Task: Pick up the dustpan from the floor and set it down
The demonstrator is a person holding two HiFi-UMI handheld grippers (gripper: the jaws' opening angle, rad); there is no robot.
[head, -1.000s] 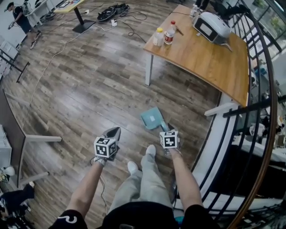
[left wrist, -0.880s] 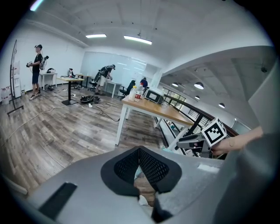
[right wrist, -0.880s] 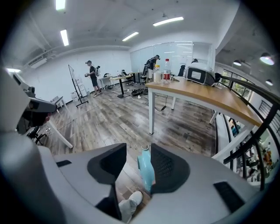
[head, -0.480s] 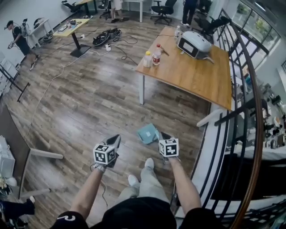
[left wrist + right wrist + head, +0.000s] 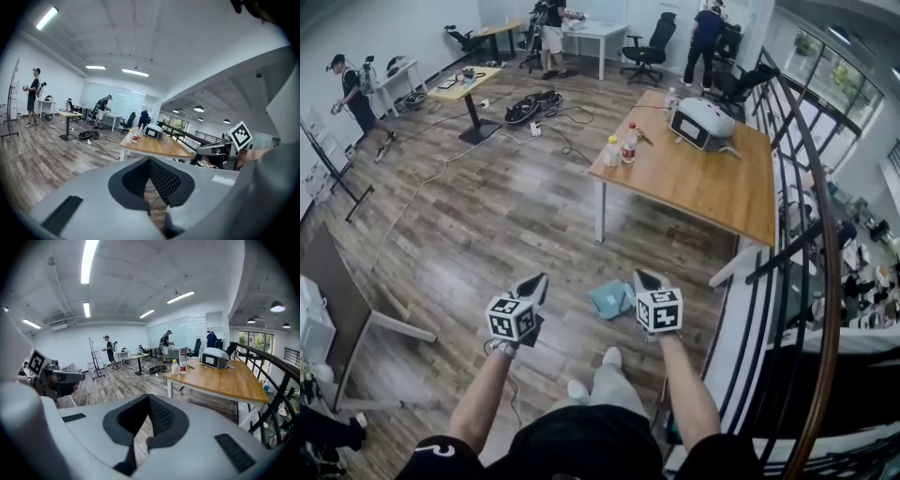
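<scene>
The teal dustpan (image 5: pixel 612 298) hangs between my two grippers in the head view, close to the left of my right gripper (image 5: pixel 643 277). That gripper is shut, and a dark piece of the handle (image 5: pixel 126 465) shows under its closed pads in the right gripper view. The pan itself is hidden there behind the gripper body. My left gripper (image 5: pixel 538 279) is held up beside it at about the same height. Its pads (image 5: pixel 160 180) meet at the tips with nothing between them. The right gripper (image 5: pixel 234 140) appears at the right in the left gripper view.
A wooden table (image 5: pixel 712 192) with two bottles (image 5: pixel 621 148) and a white appliance (image 5: pixel 703 122) stands ahead on the right. A black railing (image 5: pixel 811 281) runs along the right side. A white desk frame (image 5: pixel 394 326) stands at the left. Cables (image 5: pixel 534 105) and several people are at the far end.
The right gripper's jaws closed at the dustpan's handle. Both grippers then rose, the dustpan came up with the right one, and the floor dropped farther away.
</scene>
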